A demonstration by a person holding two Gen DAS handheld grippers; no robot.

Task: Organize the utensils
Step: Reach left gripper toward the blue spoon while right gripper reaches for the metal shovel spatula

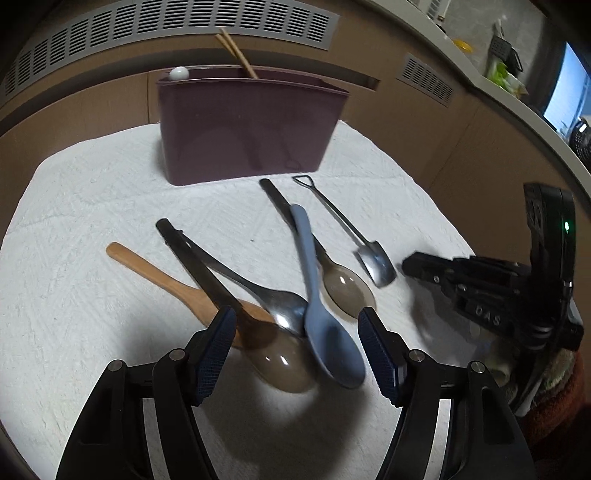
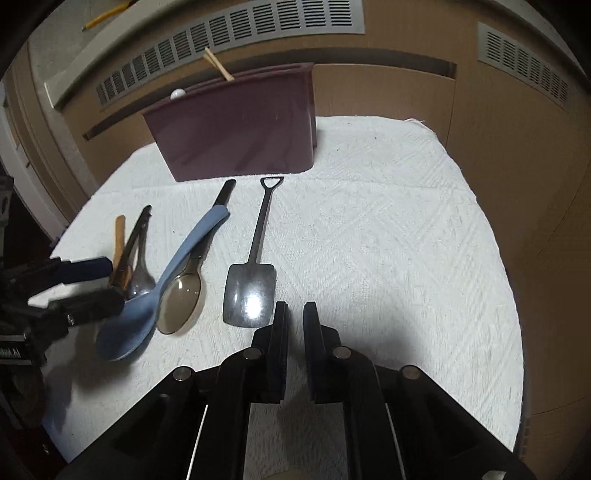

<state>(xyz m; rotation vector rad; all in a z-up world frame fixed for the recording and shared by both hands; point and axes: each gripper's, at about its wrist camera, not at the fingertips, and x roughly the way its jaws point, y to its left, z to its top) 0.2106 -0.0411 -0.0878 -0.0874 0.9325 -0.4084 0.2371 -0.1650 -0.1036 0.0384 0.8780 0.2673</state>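
Several spoons lie on a white cloth (image 1: 74,258): a blue spoon (image 1: 325,332), a wooden spoon (image 1: 162,275), a steel spoon (image 1: 258,288), two smoky translucent spoons (image 1: 284,369) (image 1: 347,288) and a shovel-shaped metal spoon (image 1: 373,258). A maroon utensil holder (image 1: 247,129) stands behind them with chopsticks (image 1: 236,51) in it. My left gripper (image 1: 297,345) is open, its jaws on either side of the spoon bowls. My right gripper (image 2: 295,317) is shut and empty, just right of the shovel spoon (image 2: 251,295). The blue spoon (image 2: 147,302) shows in the right wrist view too.
A wooden panel wall with grey vents (image 1: 184,26) runs behind the holder. The cloth's right edge (image 2: 495,258) drops to a brown surface. A counter with items (image 1: 502,66) is at the far right.
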